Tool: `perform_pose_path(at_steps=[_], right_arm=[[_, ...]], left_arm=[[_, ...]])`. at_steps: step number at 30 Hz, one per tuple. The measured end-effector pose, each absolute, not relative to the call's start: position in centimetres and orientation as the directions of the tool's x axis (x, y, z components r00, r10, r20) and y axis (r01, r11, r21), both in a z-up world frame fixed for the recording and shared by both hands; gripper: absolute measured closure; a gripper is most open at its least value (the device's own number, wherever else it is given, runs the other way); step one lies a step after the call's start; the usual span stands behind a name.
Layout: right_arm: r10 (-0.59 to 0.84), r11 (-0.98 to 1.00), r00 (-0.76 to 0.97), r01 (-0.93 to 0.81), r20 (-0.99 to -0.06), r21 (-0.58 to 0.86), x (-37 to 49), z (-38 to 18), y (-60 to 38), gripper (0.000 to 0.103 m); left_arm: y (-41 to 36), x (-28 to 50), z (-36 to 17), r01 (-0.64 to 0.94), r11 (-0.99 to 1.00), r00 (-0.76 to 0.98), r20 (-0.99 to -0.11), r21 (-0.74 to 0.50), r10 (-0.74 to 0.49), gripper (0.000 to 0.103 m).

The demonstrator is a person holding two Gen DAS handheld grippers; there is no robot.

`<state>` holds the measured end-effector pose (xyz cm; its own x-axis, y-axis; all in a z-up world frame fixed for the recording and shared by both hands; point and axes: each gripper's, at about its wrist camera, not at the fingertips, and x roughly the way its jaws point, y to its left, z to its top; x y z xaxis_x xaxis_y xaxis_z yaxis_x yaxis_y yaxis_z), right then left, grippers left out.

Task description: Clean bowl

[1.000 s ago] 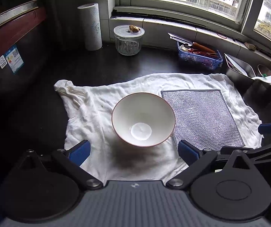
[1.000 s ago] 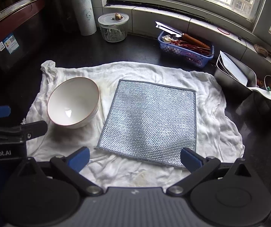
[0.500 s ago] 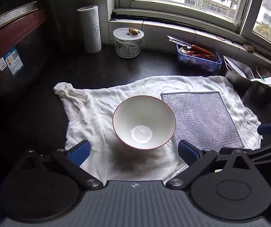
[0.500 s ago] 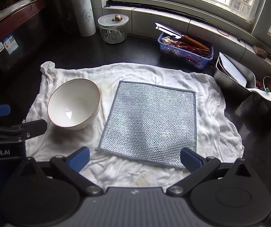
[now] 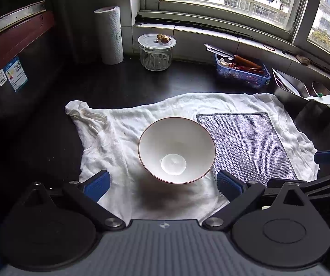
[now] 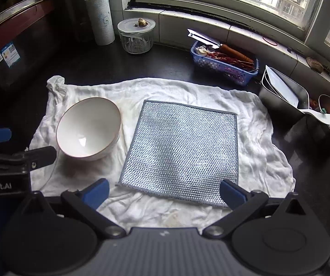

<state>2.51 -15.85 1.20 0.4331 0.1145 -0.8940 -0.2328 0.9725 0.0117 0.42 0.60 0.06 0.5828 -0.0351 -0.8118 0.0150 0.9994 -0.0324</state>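
White bowl (image 5: 176, 150) sits at twelve o'clock, just ahead of the left tongs (image 5: 163, 182); both tongs wide open, holding nothing

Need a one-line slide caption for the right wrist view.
Open right gripper hovers above silver mesh cloth on white towel; white bowl sits to its left.
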Motion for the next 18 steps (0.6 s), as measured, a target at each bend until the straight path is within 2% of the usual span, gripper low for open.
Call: perform_pose_path(at_steps=[18], right_arm=[[0.090,0.978,0.442,-0.207,-0.892,-0.005,2.5,1.5,-15.3,0.001]], left_arm=[[1.2,0.7,0.0,0.033,0.999,0.585,-0.810,-0.040,-0.052,0.003]])
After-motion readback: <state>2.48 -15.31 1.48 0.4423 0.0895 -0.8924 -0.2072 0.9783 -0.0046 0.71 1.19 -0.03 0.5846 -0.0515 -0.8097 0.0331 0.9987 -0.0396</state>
